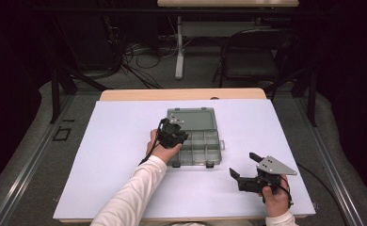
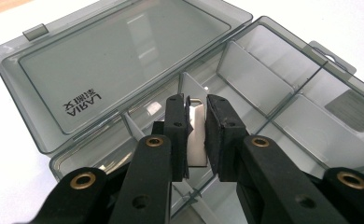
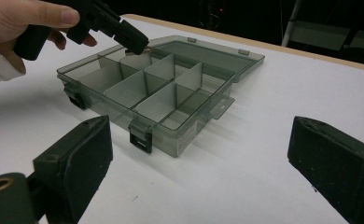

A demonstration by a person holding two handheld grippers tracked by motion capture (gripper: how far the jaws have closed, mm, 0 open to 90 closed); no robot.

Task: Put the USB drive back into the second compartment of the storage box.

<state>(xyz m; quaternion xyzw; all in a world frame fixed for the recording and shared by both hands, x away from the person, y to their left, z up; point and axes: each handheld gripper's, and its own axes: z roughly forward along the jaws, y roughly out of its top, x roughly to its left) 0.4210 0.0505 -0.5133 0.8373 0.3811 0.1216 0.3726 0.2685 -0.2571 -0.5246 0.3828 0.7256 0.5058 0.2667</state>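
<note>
divider: your left gripper [image 2: 196,133] is clamped on a thin clear divider [image 2: 197,135], standing upright in the open organizer box [image 1: 210,123] mid-table
feel: light, stiff, slick plastic, probably snaps if twisted
grip: pinch the top edge, pull straight
right gripper [image 1: 245,171]: jaws wide apart, holding nothing, near the box

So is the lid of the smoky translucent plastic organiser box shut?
No, the lid lies folded back flat on the table, leaving the box's compartments uncovered.
</note>
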